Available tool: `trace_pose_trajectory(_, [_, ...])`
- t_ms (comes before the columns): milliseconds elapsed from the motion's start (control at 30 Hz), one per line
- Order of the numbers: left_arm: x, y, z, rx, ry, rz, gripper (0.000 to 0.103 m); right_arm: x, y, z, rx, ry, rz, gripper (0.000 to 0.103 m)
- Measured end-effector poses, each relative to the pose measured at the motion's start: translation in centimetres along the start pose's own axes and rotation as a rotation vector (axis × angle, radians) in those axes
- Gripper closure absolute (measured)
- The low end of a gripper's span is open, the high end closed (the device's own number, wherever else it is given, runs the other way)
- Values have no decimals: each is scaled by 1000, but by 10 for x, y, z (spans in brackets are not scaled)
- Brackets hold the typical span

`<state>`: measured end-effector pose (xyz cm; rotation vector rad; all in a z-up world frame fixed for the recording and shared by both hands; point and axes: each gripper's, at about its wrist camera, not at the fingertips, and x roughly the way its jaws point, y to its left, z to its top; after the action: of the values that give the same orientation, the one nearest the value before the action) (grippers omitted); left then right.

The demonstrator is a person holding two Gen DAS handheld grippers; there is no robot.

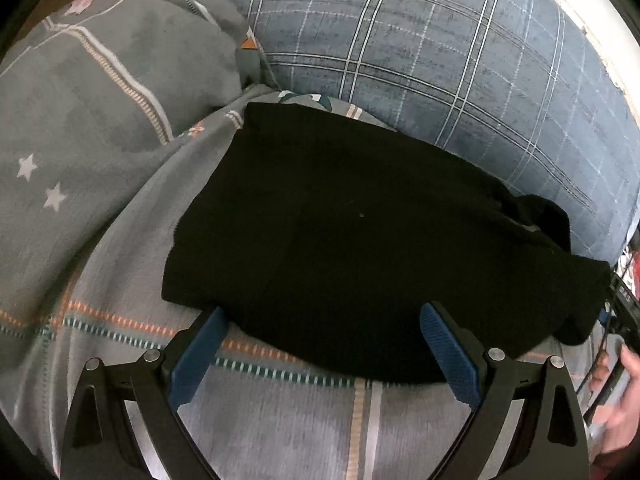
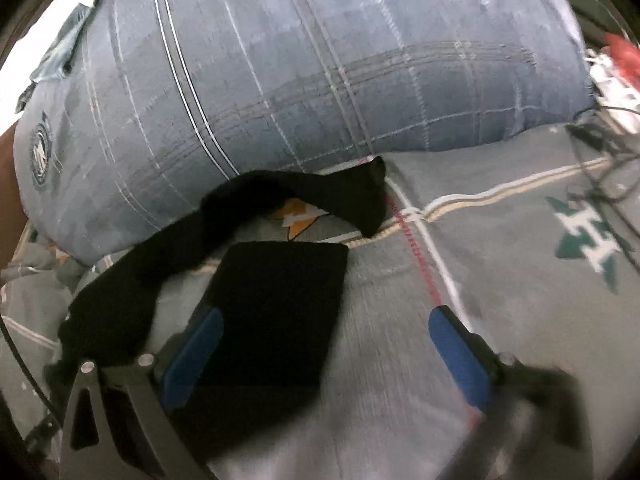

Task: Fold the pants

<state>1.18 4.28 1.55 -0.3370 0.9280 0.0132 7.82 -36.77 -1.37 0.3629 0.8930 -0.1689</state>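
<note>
Grey bedspread (image 1: 120, 264) with stars and stitched stripes, covering a bed. Behind it, a big blue plaid pillow (image 1: 440, 52), plus another grey star-print pillow (image 1: 100, 80) off to the left. Tangle of cables (image 2: 600, 148) and something red at the far right edge, too blurry to tell what. Black pants (image 1: 360, 240) folded into a flat bundle on the bedspread, right up against the plaid pillow, one loose end bunched at the right. Left hand-held gripper (image 1: 324, 320) spread wide, blue pads at the near edge of the pants, gripping nothing. Right hand-held gripper (image 2: 326, 320) also spread wide, black cloth between the fingers, not pinched. A hand (image 1: 616, 400) at the right edge.
</note>
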Motion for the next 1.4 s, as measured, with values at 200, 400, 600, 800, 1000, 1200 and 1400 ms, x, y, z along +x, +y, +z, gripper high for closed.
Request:
trace_pose_trajectory(200, [14,-8,5,22,1,15,7,25,18,4,-128,33,-16,92])
trace_pose_trajectory(400, [12,-12,5,92,7,50,57,-38,-1,2,-61,-95,22,99])
trace_pose_trajectory(600, [2,4,4,69,21,1,69,-132,-56,-19,51,-252,-64,99])
trace_pose_trajectory(800, [-2,11,-1,103,30,-6,69,-133,-94,-60,105,-161,-119,99])
trace_pose_trajectory(1000, [-20,17,1,94,28,-7,60,-106,-108,-79,151,-75,-207,63])
trace_pose_trajectory(1200, [-46,44,2,52,-27,55,38,-138,-92,-73,134,-162,-103,51])
trace_pose_trajectory(1400, [-46,59,-2,-31,-17,39,25,-124,-17,-74,-32,-133,119,40])
